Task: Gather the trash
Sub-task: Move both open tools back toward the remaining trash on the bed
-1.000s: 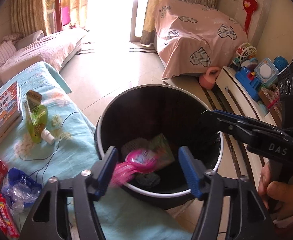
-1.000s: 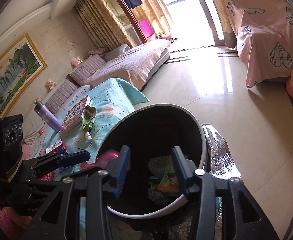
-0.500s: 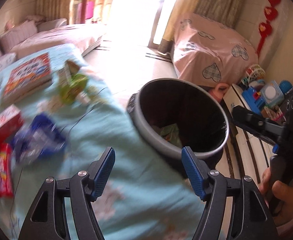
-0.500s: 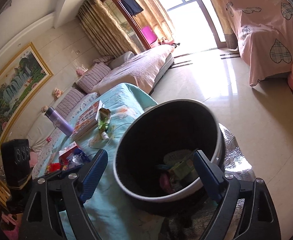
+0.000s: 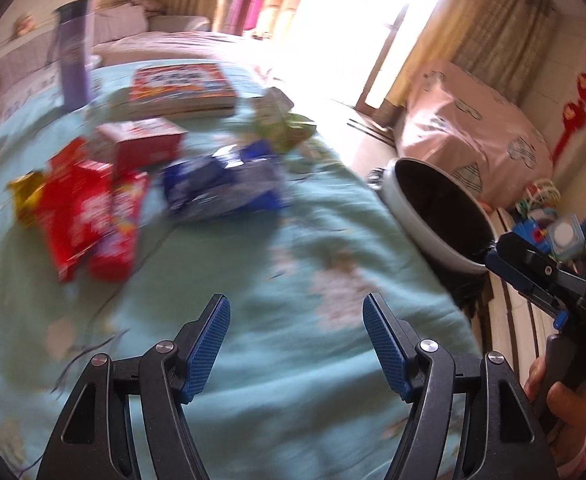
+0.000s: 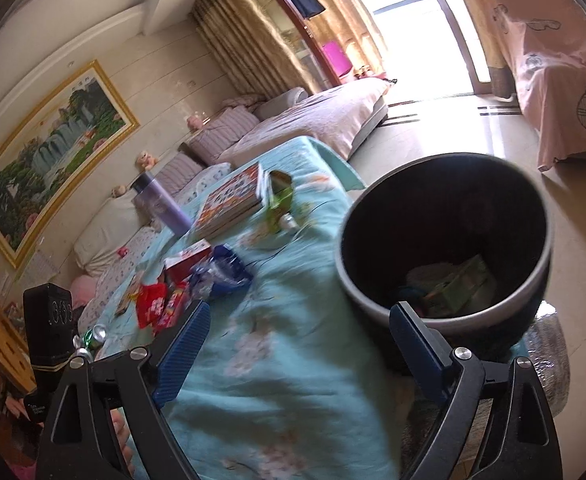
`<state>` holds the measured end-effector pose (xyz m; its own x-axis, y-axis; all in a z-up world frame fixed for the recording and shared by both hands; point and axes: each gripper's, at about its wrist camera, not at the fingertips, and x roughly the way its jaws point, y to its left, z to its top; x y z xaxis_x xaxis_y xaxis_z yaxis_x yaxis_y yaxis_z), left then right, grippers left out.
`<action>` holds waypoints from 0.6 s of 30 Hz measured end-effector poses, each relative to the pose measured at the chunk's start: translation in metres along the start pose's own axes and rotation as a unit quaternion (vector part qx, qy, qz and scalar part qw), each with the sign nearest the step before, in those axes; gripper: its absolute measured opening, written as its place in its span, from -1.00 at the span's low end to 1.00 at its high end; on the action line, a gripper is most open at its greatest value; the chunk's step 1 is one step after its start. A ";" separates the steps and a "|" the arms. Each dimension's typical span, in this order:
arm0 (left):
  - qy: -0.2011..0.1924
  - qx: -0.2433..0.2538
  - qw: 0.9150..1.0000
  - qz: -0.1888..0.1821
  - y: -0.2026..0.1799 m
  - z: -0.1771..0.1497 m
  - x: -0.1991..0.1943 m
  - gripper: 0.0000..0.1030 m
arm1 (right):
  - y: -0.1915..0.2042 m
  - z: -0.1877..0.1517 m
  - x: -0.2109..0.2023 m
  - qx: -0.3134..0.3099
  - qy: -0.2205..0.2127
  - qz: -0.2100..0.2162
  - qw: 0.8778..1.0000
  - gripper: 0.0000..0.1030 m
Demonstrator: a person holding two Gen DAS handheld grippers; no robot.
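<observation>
- The left gripper (image 5: pixel 296 344) hangs spread and empty over the teal tablecloth (image 5: pixel 293 280).
- The right gripper (image 6: pixel 299 354) is spread wide too, holding nothing, with the black trash bin (image 6: pixel 445 240) at its 1 o'clock.
- Wrappers lie at the left gripper's 10 to 11 o'clock: red packets (image 5: pixel 89 216) and a blurred, probably blue-and-white bag (image 5: pixel 225 184).

"DAS" on right hand-held gripper (image 5: pixel 509 256); other print blurred.
</observation>
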<state>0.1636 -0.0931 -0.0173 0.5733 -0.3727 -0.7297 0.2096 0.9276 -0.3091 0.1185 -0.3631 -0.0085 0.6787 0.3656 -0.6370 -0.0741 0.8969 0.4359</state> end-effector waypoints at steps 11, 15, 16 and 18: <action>-0.016 -0.056 0.997 0.044 0.057 -0.017 -0.034 0.33 | 0.056 -0.021 0.044 -0.059 0.044 0.005 0.997 0.80; -0.022 -0.068 0.996 0.051 0.070 -0.015 -0.039 0.33 | 0.065 -0.023 0.060 -0.067 0.058 0.007 0.996 0.80; -0.024 -0.070 0.996 0.052 0.073 -0.014 -0.041 0.33 | 0.067 -0.023 0.063 -0.069 0.059 0.008 0.996 0.80; -0.029 -0.075 0.995 0.058 0.079 -0.011 -0.044 0.33 | 0.070 -0.022 0.069 -0.073 0.064 0.007 0.995 0.80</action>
<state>0.1461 -0.0036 -0.0167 0.6331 -0.2567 -0.7303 0.0205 0.9486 -0.3157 0.1442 -0.2692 -0.0359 0.5789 0.3995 -0.7108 -0.1950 0.9143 0.3550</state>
